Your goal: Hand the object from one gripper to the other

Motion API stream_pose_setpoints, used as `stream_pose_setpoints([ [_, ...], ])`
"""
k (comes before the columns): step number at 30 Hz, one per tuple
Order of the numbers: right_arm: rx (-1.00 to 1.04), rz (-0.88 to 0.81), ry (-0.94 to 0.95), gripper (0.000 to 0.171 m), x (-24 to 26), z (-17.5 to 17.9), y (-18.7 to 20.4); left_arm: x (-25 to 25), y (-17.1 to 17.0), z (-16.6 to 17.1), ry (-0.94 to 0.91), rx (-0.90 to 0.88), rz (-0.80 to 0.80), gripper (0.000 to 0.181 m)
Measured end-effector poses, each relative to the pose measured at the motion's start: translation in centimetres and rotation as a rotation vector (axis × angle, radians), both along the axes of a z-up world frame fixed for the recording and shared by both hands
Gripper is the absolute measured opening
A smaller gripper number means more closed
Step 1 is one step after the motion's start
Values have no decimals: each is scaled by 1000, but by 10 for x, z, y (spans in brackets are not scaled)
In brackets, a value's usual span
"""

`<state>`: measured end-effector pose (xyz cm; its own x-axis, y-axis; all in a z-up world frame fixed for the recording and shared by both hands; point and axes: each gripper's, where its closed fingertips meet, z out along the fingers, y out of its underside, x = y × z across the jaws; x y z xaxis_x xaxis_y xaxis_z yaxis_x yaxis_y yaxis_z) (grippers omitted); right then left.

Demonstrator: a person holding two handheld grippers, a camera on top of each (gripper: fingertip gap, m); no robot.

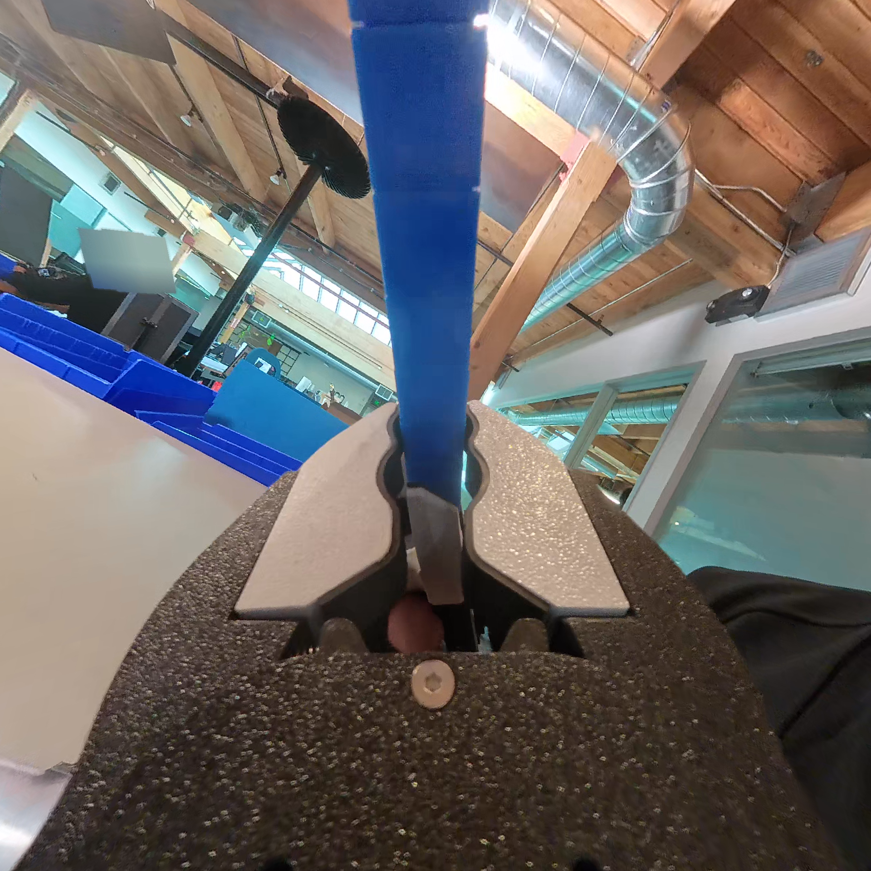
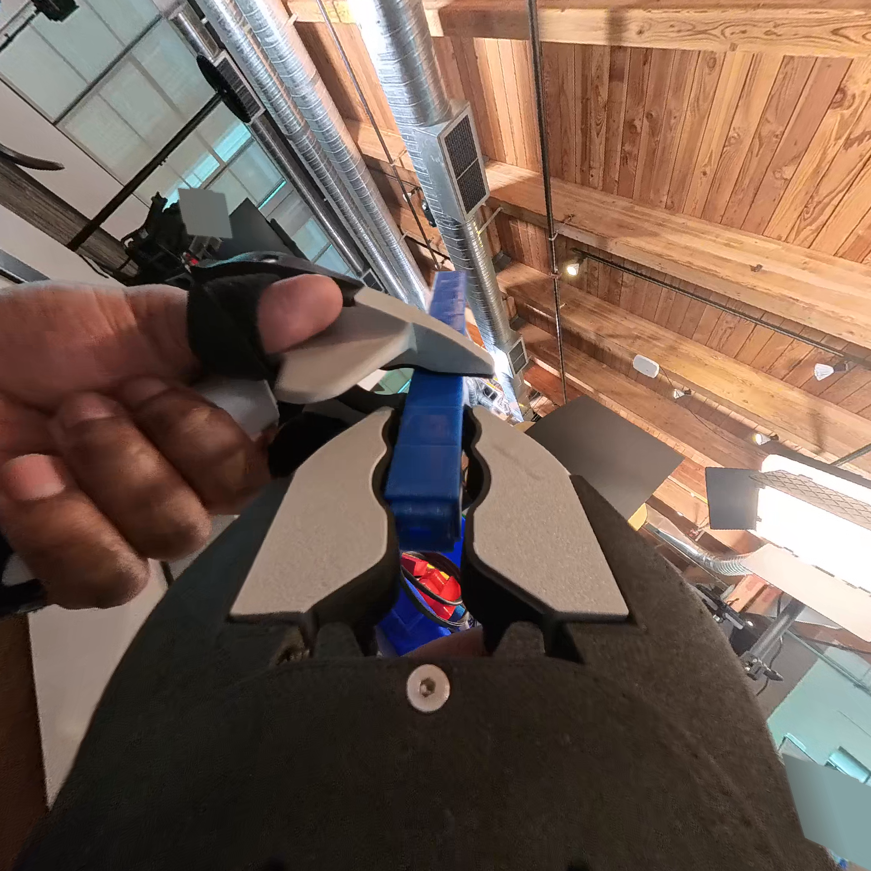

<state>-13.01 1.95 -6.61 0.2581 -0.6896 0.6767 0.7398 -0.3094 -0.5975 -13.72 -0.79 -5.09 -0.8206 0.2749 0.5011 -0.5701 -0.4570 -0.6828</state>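
Observation:
A long blue bar (image 1: 424,235) with a grey end (image 1: 436,542) stands between my left gripper's (image 1: 433,414) fingers, which are shut on it. The bar runs up out of the top of the left wrist view. In the right wrist view one blue end of the bar (image 2: 426,471) sits between my right gripper's (image 2: 431,419) fingers, which press on both of its sides. A hand (image 2: 94,424) holds the left gripper there, and its grey finger (image 2: 400,334) crosses the bar just beyond my right fingertips. Both grippers are raised and point towards the ceiling.
Blue bins (image 1: 94,358) stand along the far edge of a white table (image 1: 94,518) at the left. A dark sleeve (image 1: 801,660) is at the right. A red item with a cable (image 2: 433,584) in a blue bin shows below my right fingers. Wooden ceiling and metal ducts (image 2: 424,141) are overhead. Less than 4 cm separates the two grippers' tips.

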Motion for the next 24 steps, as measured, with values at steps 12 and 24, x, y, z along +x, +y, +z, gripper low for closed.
stream_pose_setpoints([
  [12,-33,61,25,24,-4,1,-1,31,38,10,-27,12,67,33],
  [24,-39,25,23,25,1,-4,-1,30,36,6,38,-38,2,24],
])
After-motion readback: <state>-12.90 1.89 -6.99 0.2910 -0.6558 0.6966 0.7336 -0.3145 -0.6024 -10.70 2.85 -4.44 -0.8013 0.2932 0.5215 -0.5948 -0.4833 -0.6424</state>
